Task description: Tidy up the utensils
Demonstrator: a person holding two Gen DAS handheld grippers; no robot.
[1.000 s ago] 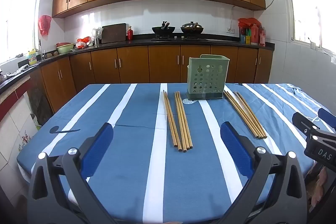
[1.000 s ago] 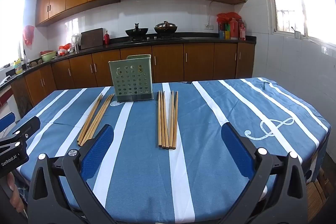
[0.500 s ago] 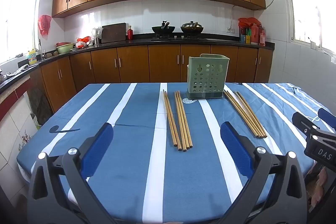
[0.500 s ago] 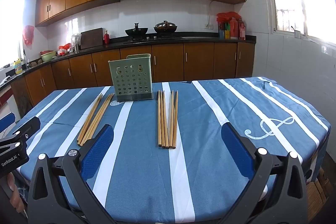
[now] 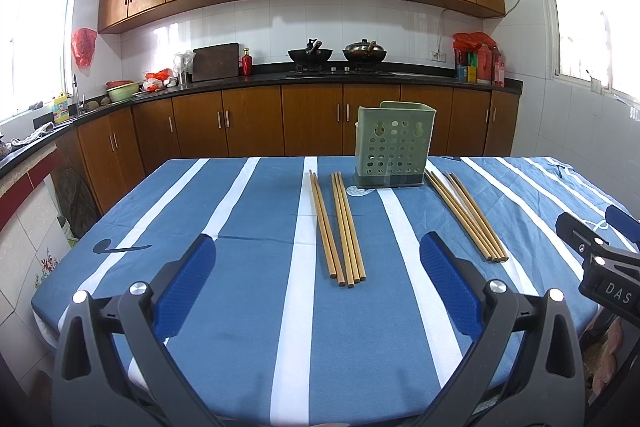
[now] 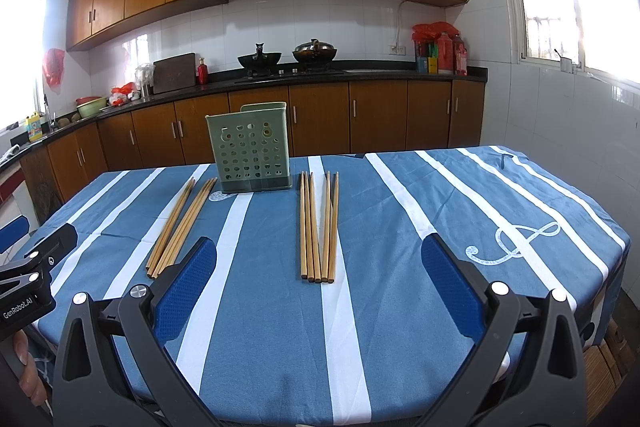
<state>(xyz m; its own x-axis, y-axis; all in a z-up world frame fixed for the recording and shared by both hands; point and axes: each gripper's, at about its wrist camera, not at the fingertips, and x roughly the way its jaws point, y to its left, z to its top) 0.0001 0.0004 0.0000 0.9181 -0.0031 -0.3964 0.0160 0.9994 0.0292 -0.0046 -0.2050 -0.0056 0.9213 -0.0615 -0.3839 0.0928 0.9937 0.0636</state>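
- Wooden chopsticks are lying in two bundles on the blue-and-white striped tablecloth (image 5: 248,307), one on each side of the pale green perforated plastic utensil holder (image 5: 394,147), which is standing upright toward the far edge of the table.
- Left bundle of chopsticks (image 5: 340,227) is sitting straight ahead of the left gripper (image 5: 318,281), long axis running away from it toward the far edge, near ends pointing right at the gap between the blue pads.
- Right bundle of chopsticks (image 6: 318,227) is doing the same thing for the right gripper (image 6: 320,281), so I'm guessing each hand takes its own pile.
- Both claws are gaping wide with nothing in them, hovering over the near edge and not touching any stick.
- Nothing is showing above the holder's rim, so it looks like none have gone in.
- Writing: the right gripper's body is showing "DAS" in the left view, and the left one is reading "GenRobot.AI" in the right view.
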